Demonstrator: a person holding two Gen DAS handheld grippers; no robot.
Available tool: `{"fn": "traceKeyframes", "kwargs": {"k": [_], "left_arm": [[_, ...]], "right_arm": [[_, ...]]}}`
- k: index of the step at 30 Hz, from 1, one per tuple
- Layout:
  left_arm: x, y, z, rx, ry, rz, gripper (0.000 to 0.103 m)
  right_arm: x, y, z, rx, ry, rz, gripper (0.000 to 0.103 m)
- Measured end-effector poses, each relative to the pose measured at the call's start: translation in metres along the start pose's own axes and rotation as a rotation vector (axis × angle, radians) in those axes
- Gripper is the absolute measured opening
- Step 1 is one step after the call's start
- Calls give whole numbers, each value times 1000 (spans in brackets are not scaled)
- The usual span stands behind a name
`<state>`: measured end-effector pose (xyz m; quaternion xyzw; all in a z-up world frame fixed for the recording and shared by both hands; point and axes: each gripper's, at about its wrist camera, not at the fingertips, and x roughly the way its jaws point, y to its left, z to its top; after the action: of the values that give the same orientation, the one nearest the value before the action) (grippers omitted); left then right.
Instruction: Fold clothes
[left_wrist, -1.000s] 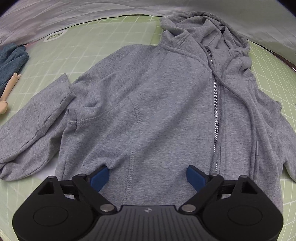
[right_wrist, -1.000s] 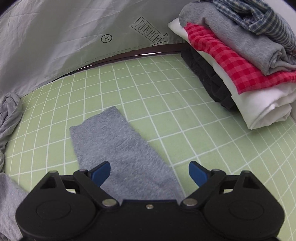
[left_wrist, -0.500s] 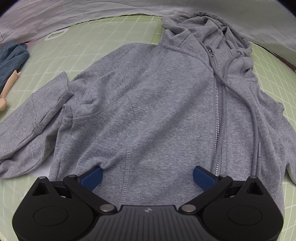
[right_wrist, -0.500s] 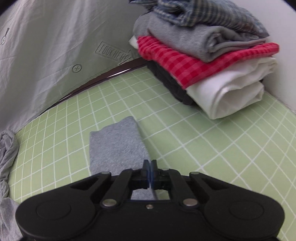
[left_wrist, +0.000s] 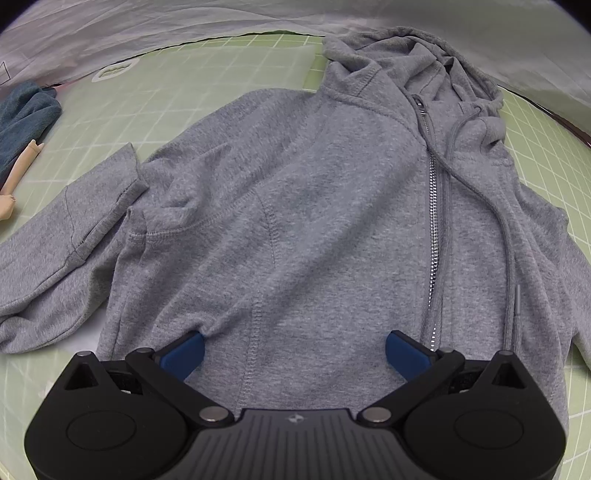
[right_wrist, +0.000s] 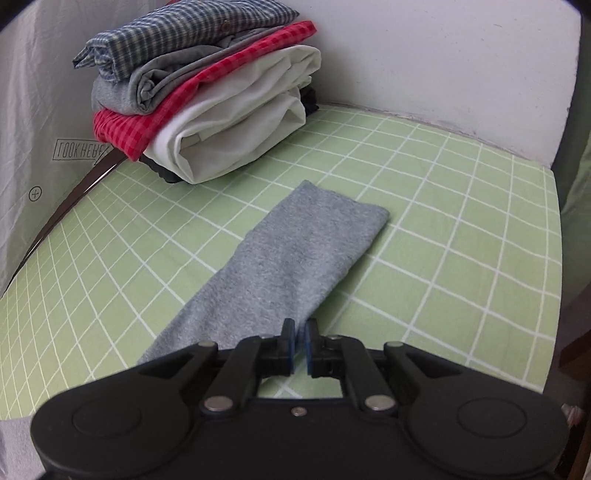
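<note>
While the left gripper (left_wrist: 294, 345) hovers with fingers spread over the hoodie (left_wrist: 314, 206), the right gripper (right_wrist: 300, 345), fingers opening, releases the sleeve (right_wrist: 291, 262) stretched toward the surface's far edge for folding.

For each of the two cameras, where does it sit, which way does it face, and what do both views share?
Left wrist: sits on the left gripper, faces steeply down at the hoodie; its open blue fingers show.
Right wrist: sits on the right gripper, faces down at the sleeve and the folded pile; its jaws are opening, a narrow gap with no cloth visible in it.
Shared: the green grid mat and the grey hoodie fabric.
</note>
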<state>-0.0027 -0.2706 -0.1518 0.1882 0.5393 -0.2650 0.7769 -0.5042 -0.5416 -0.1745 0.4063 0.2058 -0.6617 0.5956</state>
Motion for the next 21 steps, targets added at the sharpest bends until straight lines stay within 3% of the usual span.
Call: {"fn": "traceKeyframes", "kwargs": {"k": [2,7,10,12,13,15,21], "left_arm": [[2,1,-2,0,-1,0,103],[4,3,-10,-4,-13,1,103],[5,4,-13,-7,-20,1,103],[5,4,-13,-9,-23,2,103],[5,4,-13,-9,-23,2,103],[5,4,-12,-9,-24,2,103],[4,4,-9,-5,-20,1,103]], "right_arm": [[1,-3,-1,55,12,17,35],[8,-1,-2,136,45,88,33],[10,5,-2,114,51,96,19],[9,8,-1,99,40,95,4],[6,10,0,87,25,86,3],[-1,16,4,40,-12,64,2],[-8,70,24,-259,-109,45,2]]}}
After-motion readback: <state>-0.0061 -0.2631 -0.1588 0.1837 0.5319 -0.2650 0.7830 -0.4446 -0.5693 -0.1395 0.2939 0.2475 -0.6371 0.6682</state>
